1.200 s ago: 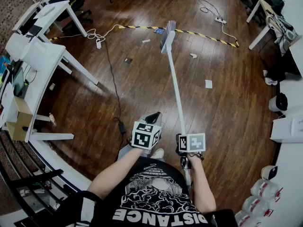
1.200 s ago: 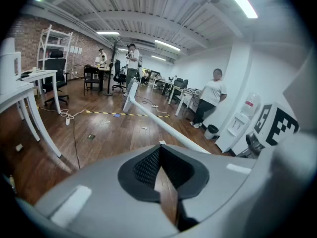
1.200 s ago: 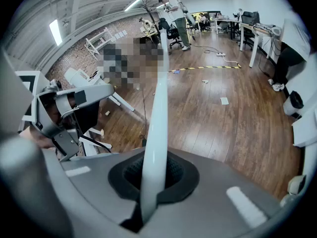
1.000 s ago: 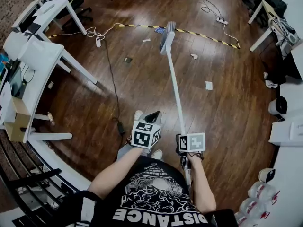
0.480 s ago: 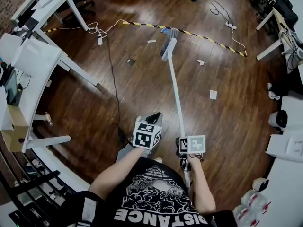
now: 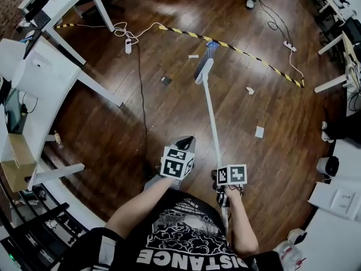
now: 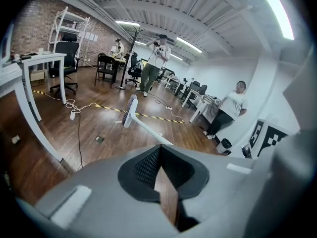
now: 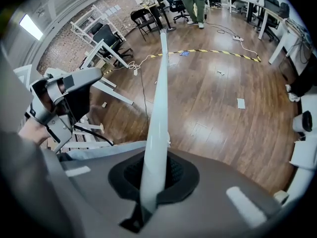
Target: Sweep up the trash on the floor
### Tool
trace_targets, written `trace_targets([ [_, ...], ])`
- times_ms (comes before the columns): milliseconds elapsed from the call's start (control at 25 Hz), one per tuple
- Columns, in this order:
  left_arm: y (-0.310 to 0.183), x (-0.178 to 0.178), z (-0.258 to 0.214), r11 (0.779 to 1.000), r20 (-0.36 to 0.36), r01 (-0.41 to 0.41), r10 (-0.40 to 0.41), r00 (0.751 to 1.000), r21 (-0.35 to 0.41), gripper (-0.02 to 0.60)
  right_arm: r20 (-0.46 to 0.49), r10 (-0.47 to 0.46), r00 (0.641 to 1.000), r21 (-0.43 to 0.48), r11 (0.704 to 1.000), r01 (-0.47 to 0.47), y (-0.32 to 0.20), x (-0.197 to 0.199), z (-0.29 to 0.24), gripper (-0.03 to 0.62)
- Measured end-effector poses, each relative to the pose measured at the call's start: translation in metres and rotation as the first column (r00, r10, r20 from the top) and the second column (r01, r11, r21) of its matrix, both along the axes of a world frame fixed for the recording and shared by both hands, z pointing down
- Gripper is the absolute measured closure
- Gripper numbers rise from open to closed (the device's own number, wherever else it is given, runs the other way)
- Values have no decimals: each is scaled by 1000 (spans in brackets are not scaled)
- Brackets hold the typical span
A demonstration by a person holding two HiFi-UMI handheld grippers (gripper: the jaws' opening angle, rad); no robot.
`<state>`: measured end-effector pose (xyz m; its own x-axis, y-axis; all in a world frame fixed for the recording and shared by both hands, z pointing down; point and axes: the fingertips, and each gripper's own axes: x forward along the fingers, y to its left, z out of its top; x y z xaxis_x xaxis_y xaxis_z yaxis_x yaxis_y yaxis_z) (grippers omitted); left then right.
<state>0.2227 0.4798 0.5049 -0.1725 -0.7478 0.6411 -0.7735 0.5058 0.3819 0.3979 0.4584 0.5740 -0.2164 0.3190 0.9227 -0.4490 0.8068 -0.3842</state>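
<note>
Head view: paper scraps (image 6: 259,131), cable (image 6: 140,92), striped tape (image 6: 243,52) near broom (image 6: 211,123)

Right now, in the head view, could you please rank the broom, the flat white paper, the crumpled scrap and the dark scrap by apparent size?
1. The broom, by far the largest.
2. The flat white paper.
3. The dark scrap and the crumpled scrap look about alike, so I leave them tied.
</note>
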Motion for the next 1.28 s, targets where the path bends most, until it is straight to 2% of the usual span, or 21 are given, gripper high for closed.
trace_targets([
  [320, 6, -86, 0, 998, -8, 58, -58, 998, -5, 576, -42, -70, 997, -36, 997, 69, -5, -76, 4, 594],
  [720, 14, -150, 9, 988, -8, 151, -151, 988, -20, 575, -64, -170, 983, -116, 980, 162, -16, -149, 19, 594],
  [960, 16, -192, 26, 969, -11, 243, -244, 970, -49, 576, -88, -246, 965, -169, 959, 229, -28, -192, 43, 594],
  [1280, -8, -247, 54, 933, -36, 344, -349, 936, -109, 577, -155, -350, 924, -248, 919, 307, -57, -257, 91, 594],
])
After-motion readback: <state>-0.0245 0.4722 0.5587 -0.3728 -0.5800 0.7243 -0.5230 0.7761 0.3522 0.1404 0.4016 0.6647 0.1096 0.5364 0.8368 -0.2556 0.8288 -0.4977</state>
